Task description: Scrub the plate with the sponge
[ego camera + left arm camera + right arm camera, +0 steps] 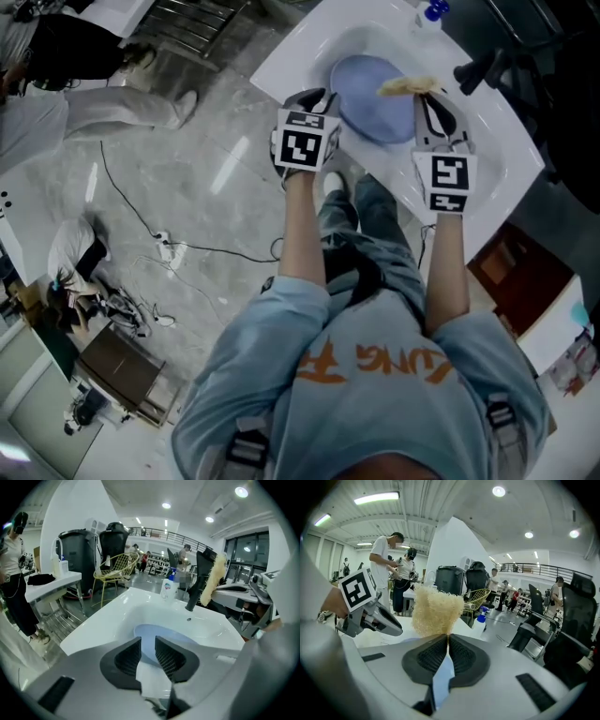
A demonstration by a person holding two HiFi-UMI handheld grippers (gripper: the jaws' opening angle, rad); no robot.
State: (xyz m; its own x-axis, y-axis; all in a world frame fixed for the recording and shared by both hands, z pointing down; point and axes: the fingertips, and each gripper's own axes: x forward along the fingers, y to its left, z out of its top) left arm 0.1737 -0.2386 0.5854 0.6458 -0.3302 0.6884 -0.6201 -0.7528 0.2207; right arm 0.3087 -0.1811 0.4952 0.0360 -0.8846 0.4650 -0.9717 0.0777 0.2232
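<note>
A round pale-blue plate (370, 108) (161, 630) lies in the basin of a white sink (309, 47) (117, 606). My left gripper (319, 98) (148, 654) stands open at the plate's left rim. A clear gap shows between its pads, and the plate's near edge is visible through that gap. My right gripper (431, 94) (447, 641) is shut on a yellow fibrous sponge (408, 86) (437, 611) (213, 576). It holds the sponge just above the plate's far right edge. The right gripper view also shows the left gripper (370, 616) off to the left.
A black faucet (483, 67) (199, 581) stands behind the basin, with a blue-capped bottle (431, 11) (168, 588) (479, 623) beside it. Cables (169, 248) trail over the floor at the left. A yellow wire chair (115, 569), black bins and several people are beyond the sink.
</note>
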